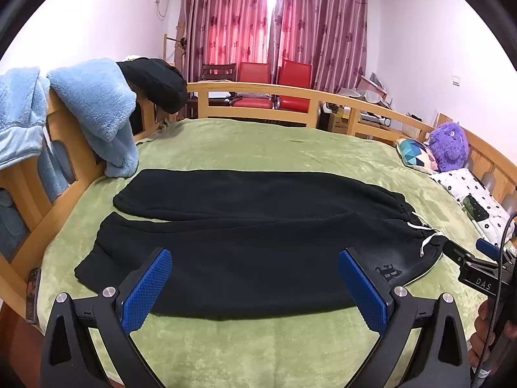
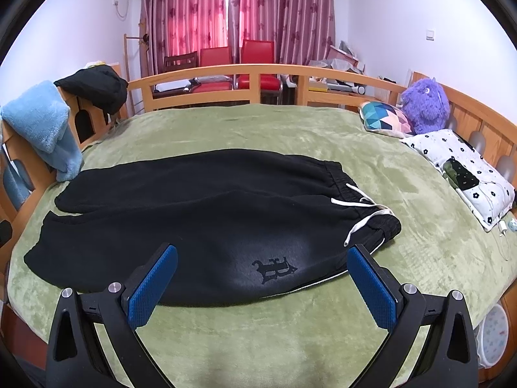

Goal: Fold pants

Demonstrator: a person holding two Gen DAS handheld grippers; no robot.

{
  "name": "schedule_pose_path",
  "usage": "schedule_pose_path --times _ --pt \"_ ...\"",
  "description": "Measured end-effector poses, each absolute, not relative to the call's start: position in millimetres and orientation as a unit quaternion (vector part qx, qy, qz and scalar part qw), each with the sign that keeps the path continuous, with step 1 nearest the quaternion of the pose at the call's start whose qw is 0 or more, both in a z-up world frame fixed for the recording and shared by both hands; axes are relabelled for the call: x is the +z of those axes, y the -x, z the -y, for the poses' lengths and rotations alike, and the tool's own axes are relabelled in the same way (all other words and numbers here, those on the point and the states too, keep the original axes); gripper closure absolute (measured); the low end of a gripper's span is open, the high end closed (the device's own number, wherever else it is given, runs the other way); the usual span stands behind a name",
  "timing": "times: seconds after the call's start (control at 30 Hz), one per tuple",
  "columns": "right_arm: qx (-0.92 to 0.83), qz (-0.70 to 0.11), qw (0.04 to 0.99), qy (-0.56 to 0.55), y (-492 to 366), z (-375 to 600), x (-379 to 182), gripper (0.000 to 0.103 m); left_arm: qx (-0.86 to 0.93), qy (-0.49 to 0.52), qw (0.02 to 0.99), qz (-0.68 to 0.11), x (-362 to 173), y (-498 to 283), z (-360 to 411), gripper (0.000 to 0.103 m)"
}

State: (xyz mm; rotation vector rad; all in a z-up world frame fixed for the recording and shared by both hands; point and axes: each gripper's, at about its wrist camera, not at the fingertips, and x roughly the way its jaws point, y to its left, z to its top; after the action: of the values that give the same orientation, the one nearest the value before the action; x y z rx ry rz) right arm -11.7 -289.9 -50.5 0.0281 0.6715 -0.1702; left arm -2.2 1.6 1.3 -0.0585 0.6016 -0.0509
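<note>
Black pants (image 1: 245, 236) (image 2: 200, 220) lie flat on the green blanket (image 1: 258, 349) (image 2: 258, 339), legs to the left, waistband with a white drawstring (image 2: 362, 213) to the right. A dark logo (image 2: 274, 270) marks the near hip. My left gripper (image 1: 255, 287) hovers open over the near leg, nothing between its blue pads. My right gripper (image 2: 263, 286) is open above the near edge by the logo, also holding nothing. In the left wrist view, the right gripper's body (image 1: 478, 274) shows at the far right beside the waistband, a hand (image 1: 484, 329) below it.
A wooden bed rail (image 2: 226, 74) frames the bed. A blue fleece (image 1: 97, 110) and a black garment (image 1: 158, 80) hang over the left rail. Pillows (image 2: 458, 168) and a purple plush toy (image 2: 423, 103) sit at the right. Red chairs (image 1: 274, 80) stand behind.
</note>
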Motion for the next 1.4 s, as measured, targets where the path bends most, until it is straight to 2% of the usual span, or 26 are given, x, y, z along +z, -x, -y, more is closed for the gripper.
schedule_pose_path --times 1.4 --pt "-0.072 -0.321 0.944 0.004 17.9 274.4 -43.3 0.000 -0.023 0.037 0.955 -0.293 0.2 4.6 -5.0 0.000"
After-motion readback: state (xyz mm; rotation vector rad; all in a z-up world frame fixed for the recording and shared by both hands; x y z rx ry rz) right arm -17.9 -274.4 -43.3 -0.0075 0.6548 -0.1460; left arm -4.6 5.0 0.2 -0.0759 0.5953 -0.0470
